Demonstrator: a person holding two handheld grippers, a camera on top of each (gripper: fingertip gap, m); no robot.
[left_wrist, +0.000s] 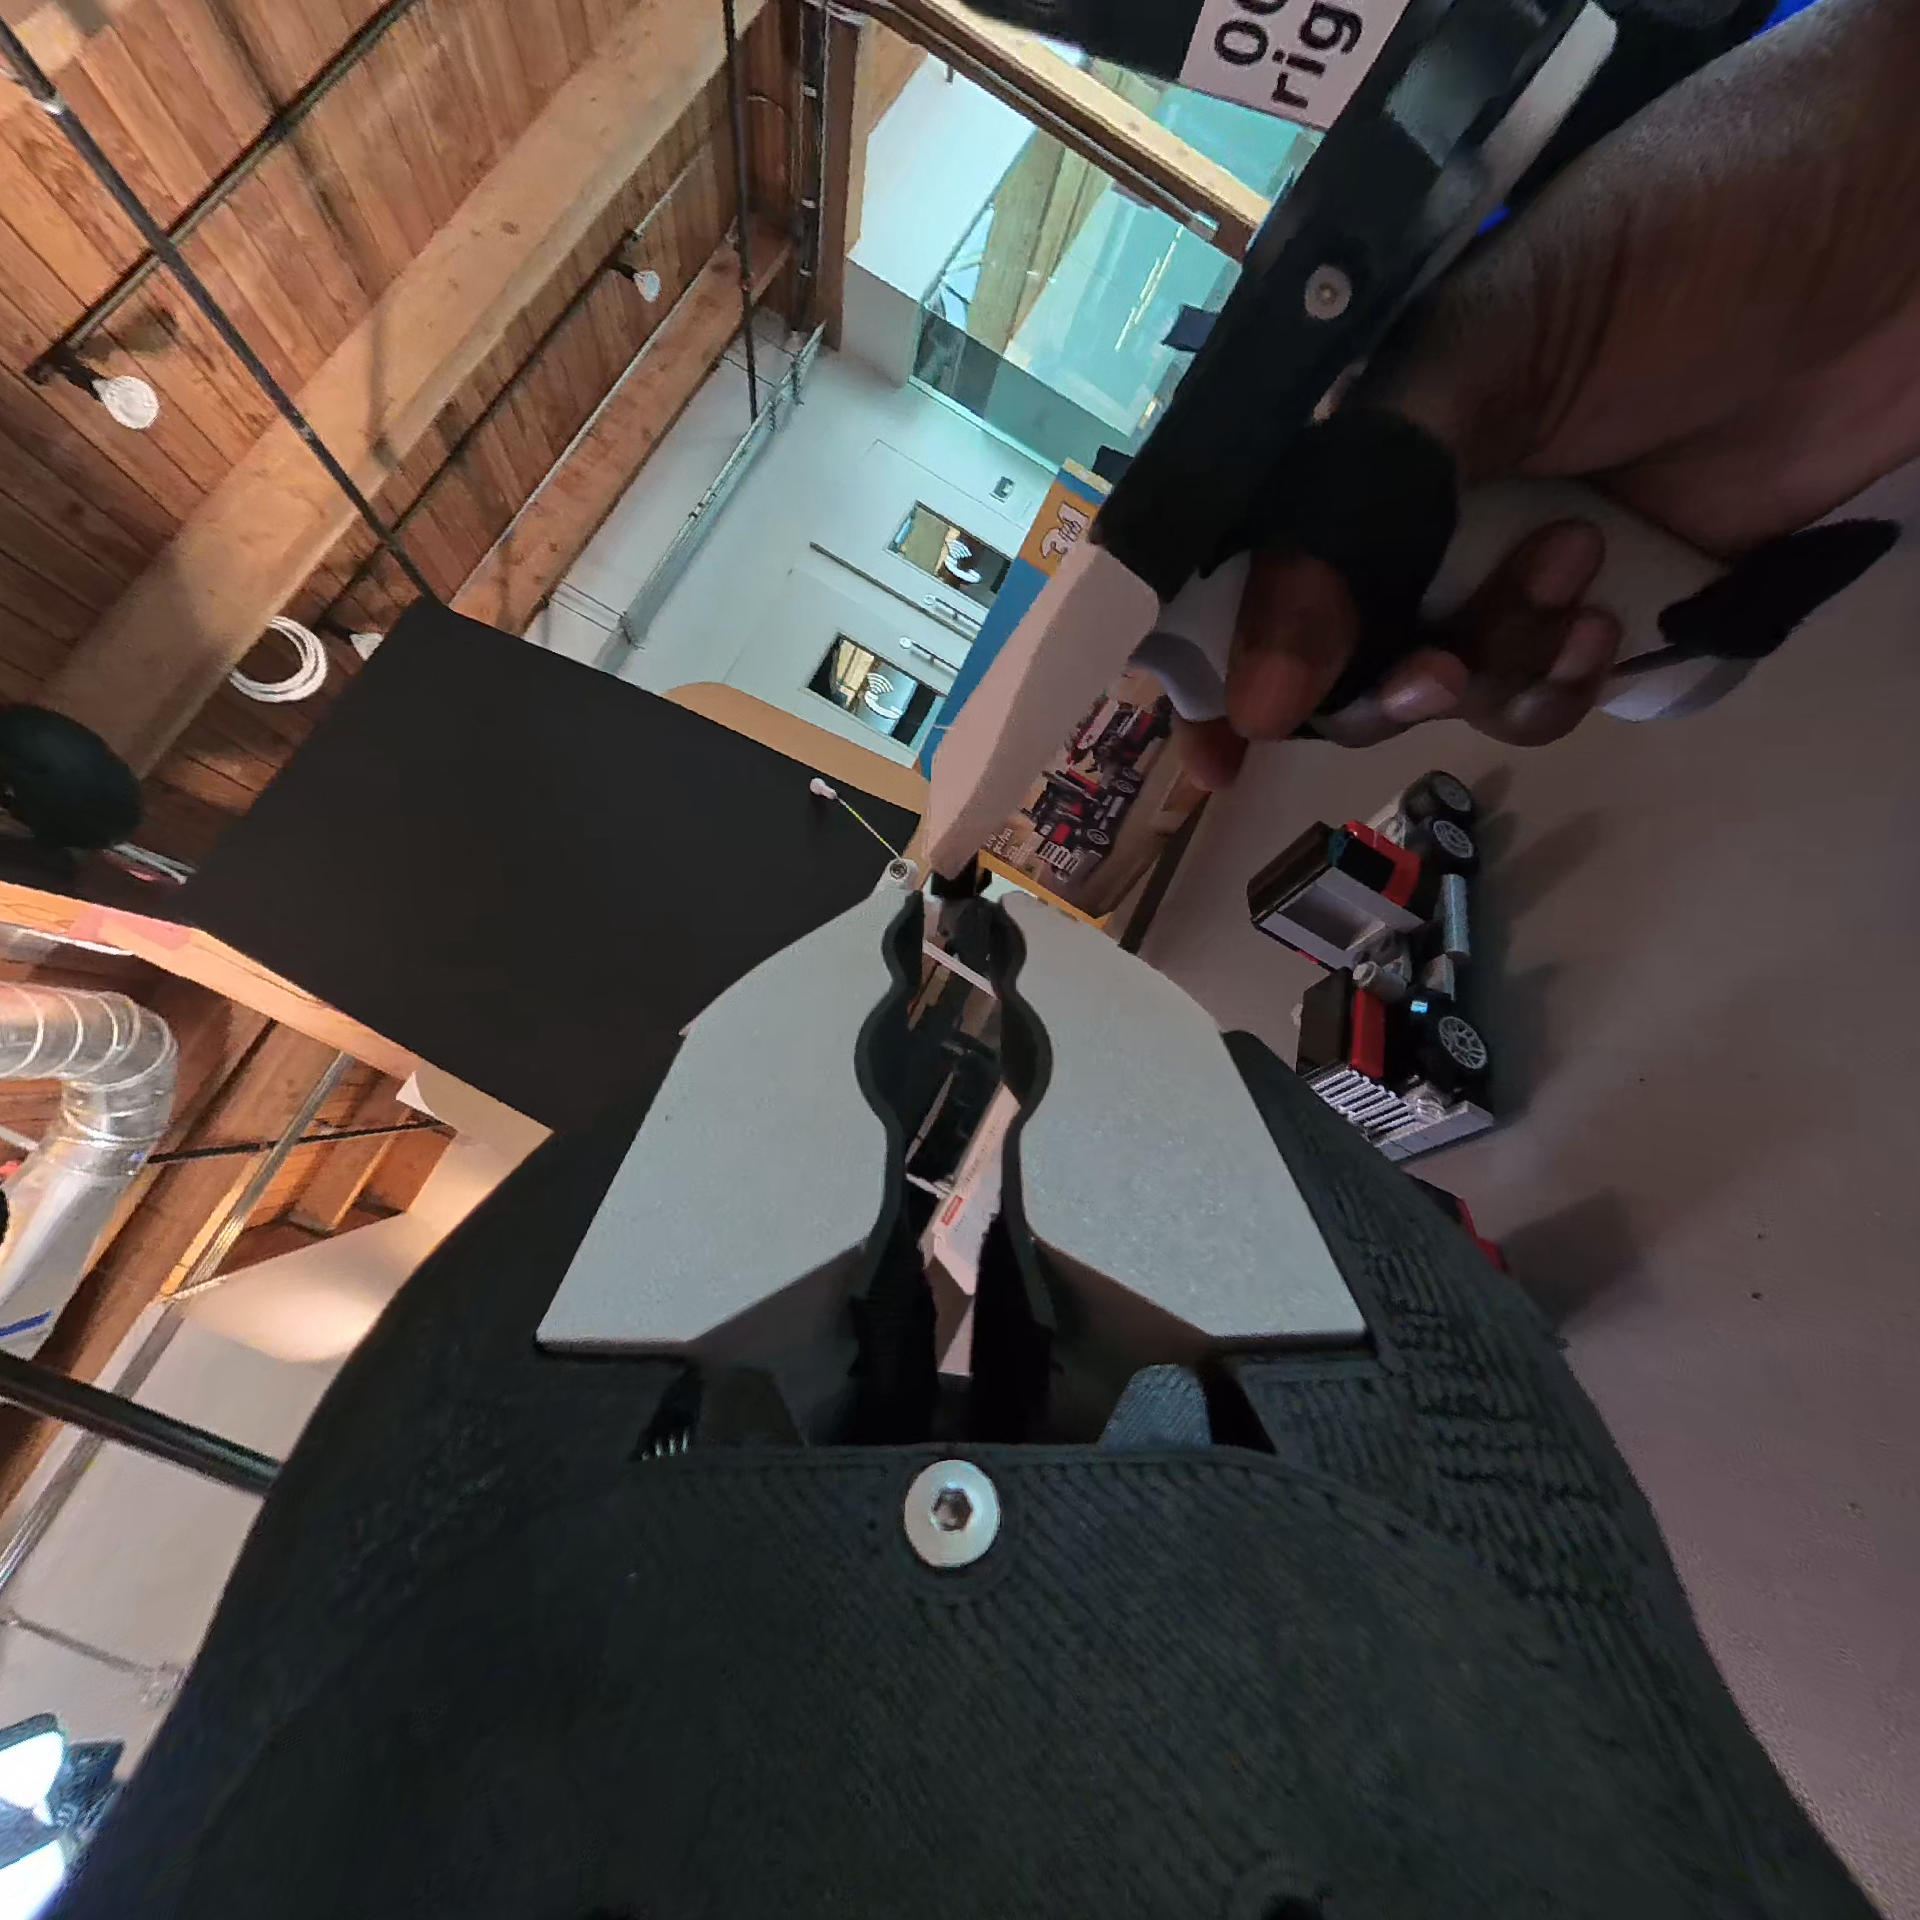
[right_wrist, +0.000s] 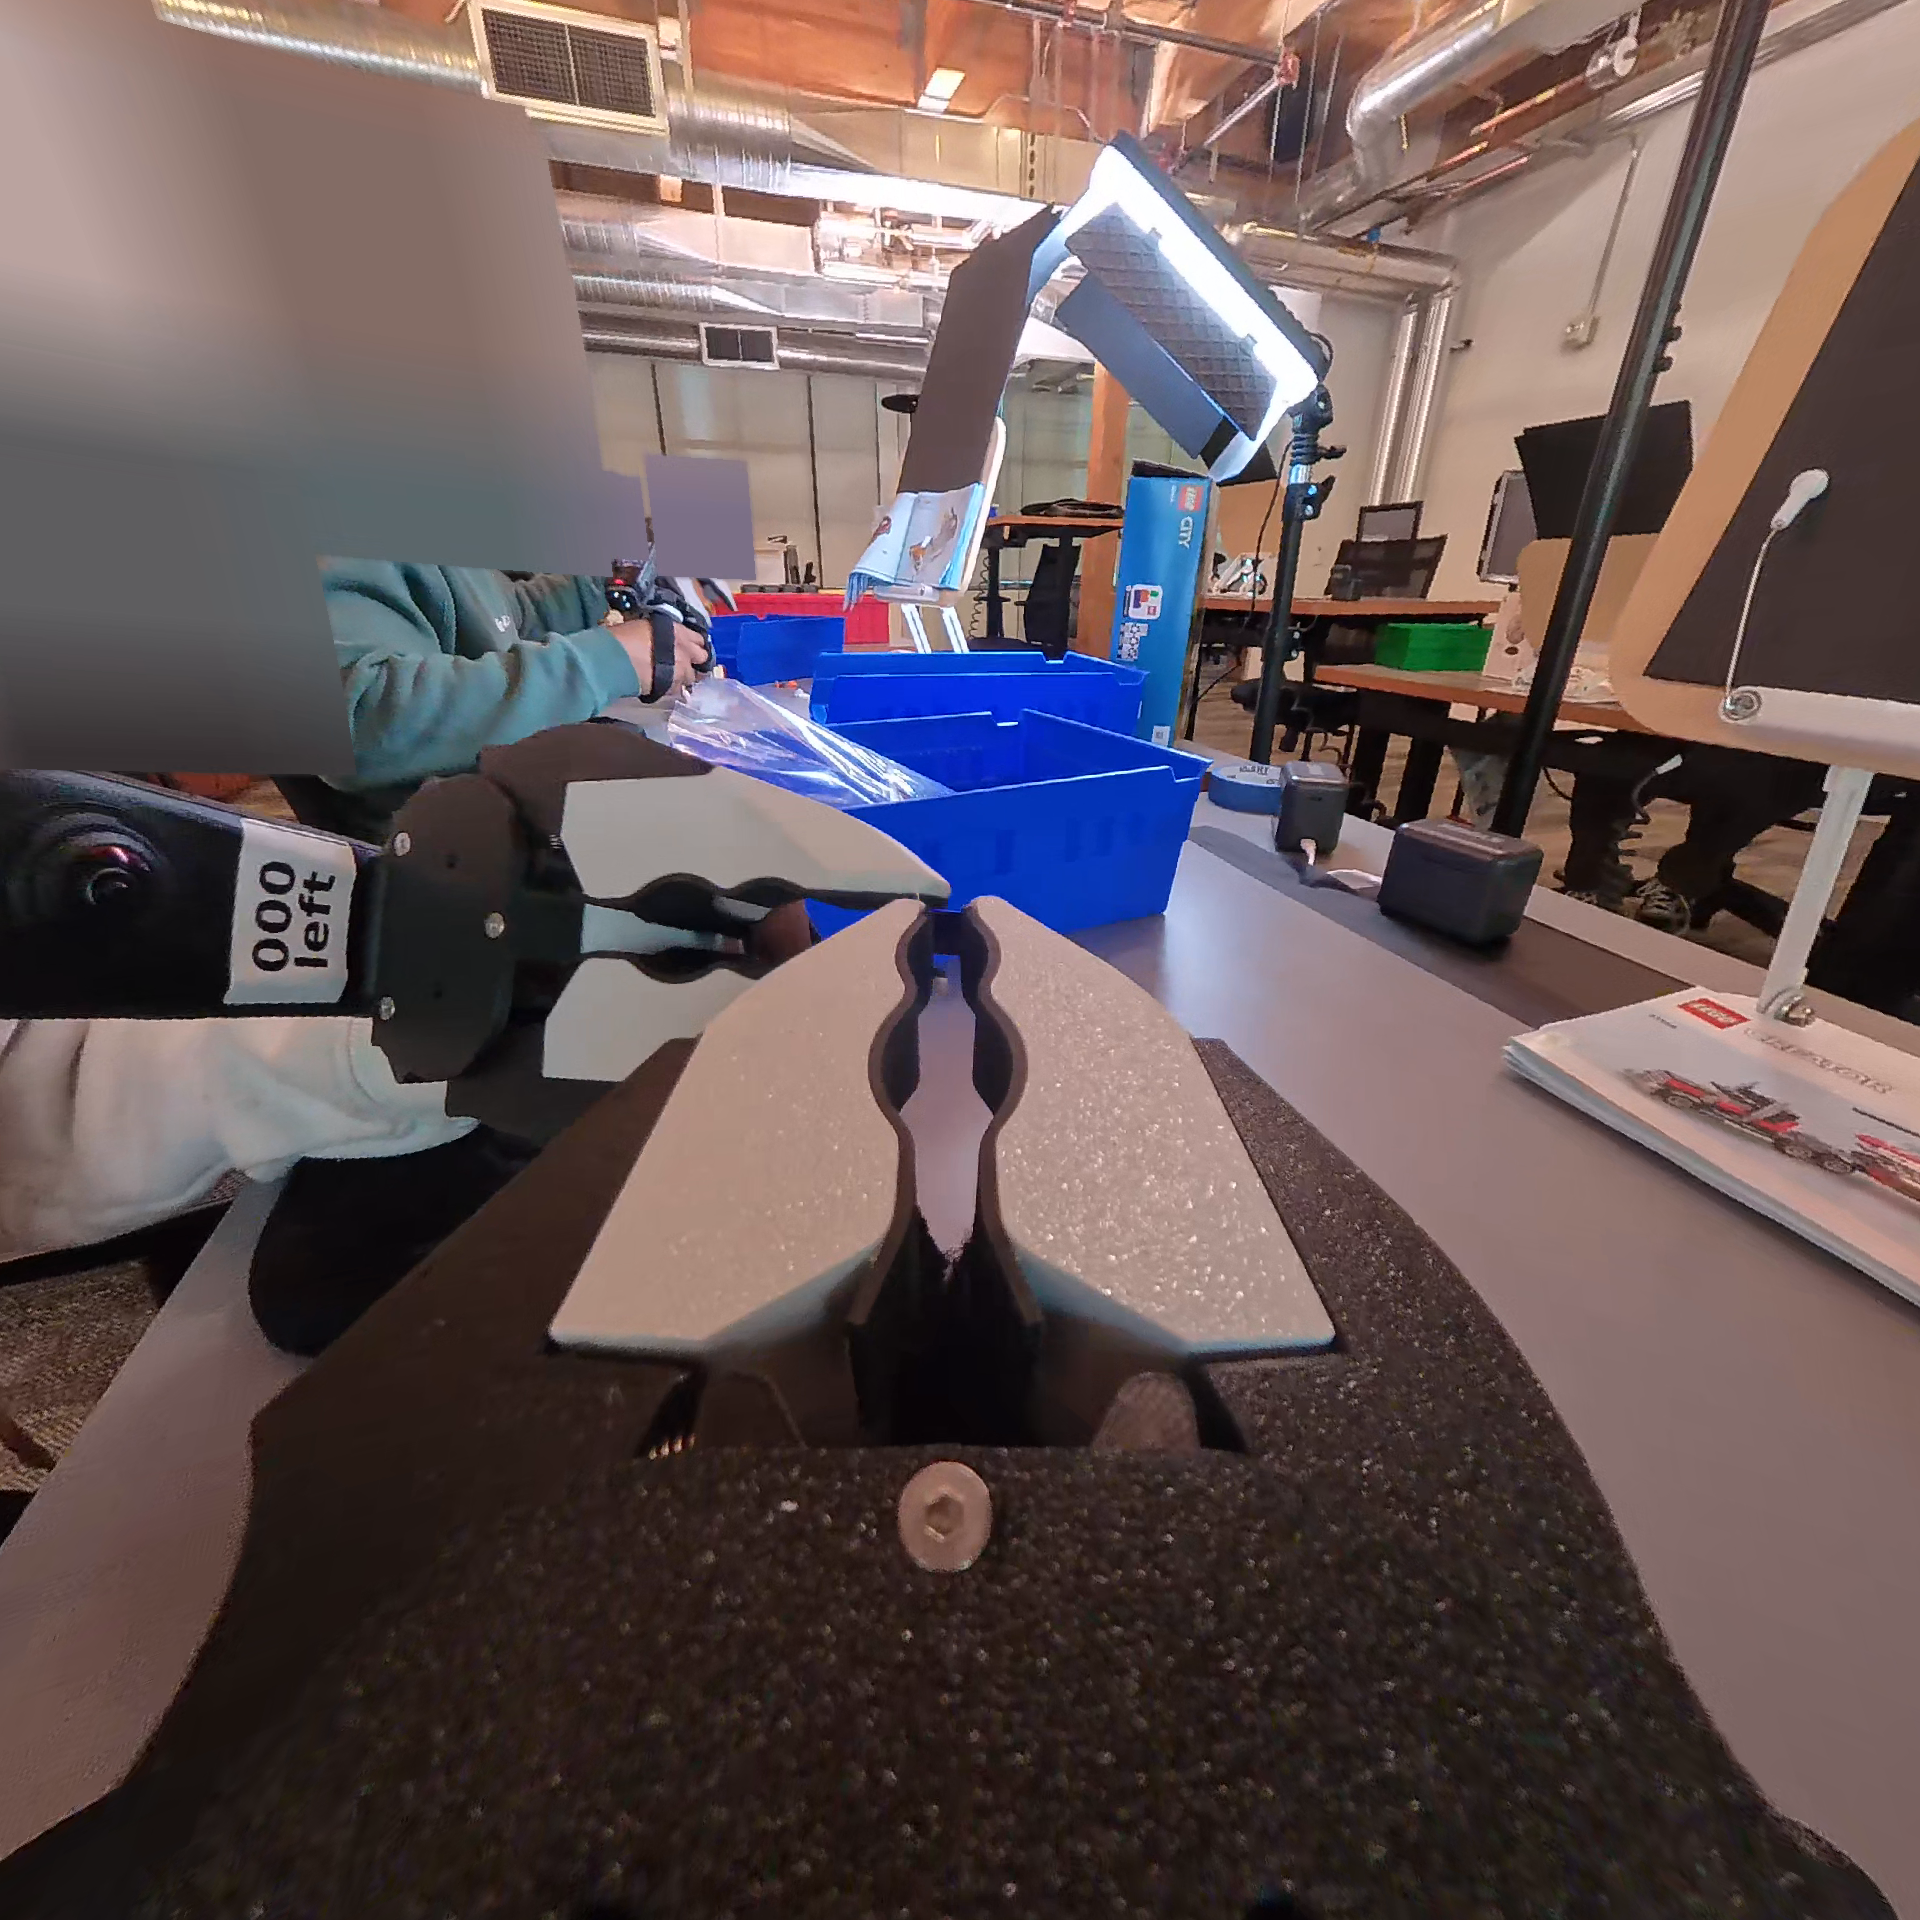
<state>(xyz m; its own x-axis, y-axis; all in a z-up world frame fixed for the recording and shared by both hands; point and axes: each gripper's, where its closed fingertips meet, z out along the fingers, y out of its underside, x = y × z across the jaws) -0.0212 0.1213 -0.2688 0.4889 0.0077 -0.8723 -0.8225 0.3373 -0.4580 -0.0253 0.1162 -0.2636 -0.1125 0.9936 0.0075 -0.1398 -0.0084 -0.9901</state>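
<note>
Two handheld grippers meet tip to tip above a grey table (right_wrist: 1455, 1195). The right gripper (right_wrist: 943, 914) has its jaws drawn narrow on one small black piece (right_wrist: 943, 932) held at the very tips; its exact shape is too small to tell. The left gripper (left_wrist: 961, 909), turned on its side, comes in from the left with its jaws at a narrow gap, tips at the same black piece; whether its pads press on it cannot be told. A bare hand (left_wrist: 1455, 644) grips the right tool's handle.

Around them:
- one brick-built red and black truck (left_wrist: 1382, 977);
- two blue plastic bins (right_wrist: 1039, 821);
- one printed booklet (right_wrist: 1745, 1122);
- two dark boxy units (right_wrist: 1460, 873);
- one roll of blue tape (right_wrist: 1247, 784).
</note>
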